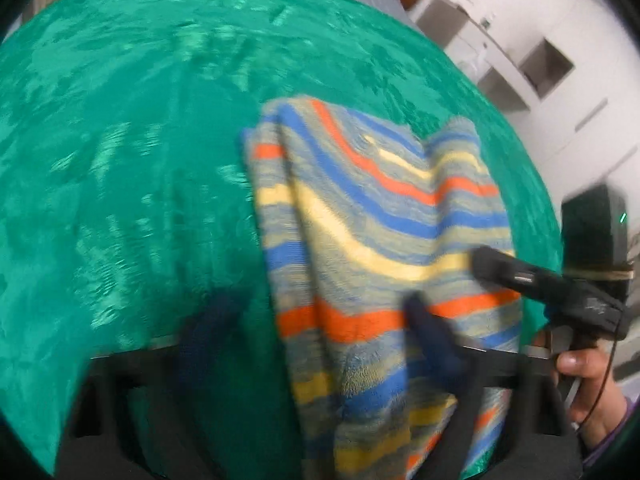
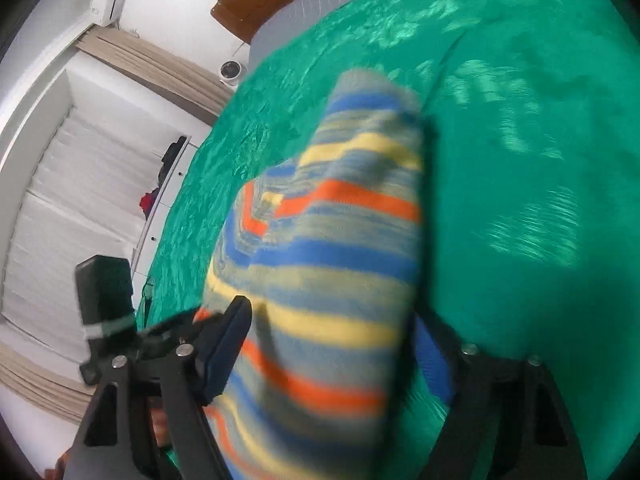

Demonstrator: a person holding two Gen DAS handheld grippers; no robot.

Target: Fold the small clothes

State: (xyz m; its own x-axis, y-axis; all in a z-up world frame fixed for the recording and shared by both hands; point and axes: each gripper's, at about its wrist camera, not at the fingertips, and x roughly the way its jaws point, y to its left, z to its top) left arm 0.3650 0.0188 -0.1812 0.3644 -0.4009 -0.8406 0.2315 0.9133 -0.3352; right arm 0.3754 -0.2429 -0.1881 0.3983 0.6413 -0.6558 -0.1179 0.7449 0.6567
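in the left wrist view our left gripper [image 1: 320, 320] has its fingers spread wide: one dark finger [image 1: 208, 344] stands over the green cover, the other finger [image 1: 432, 340] lies against the striped cloth [image 1: 360, 216]. the cloth passes between the two fingers and runs down out of frame; we cannot tell whether any part of it is pinched. the right gripper [image 1: 520, 276] enters this view from the right, its tip touching the cloth's right edge, with a hand [image 1: 580, 380] on its handle below.

in the right wrist view our right gripper [image 2: 340, 344] also stands spread, with the cloth [image 2: 332, 248] bunched between its fingers and covering most of the gap; the frame is blurred, so contact at the pads cannot be judged. the left gripper [image 2: 224, 340] shows at the cloth's left edge, touching it.

the cloth, striped blue, yellow, orange and grey, is raised in folds above the bed cover [image 1: 120, 140], near its front edge. a white wall [image 2: 80, 200] with shelves stands beyond the bed.
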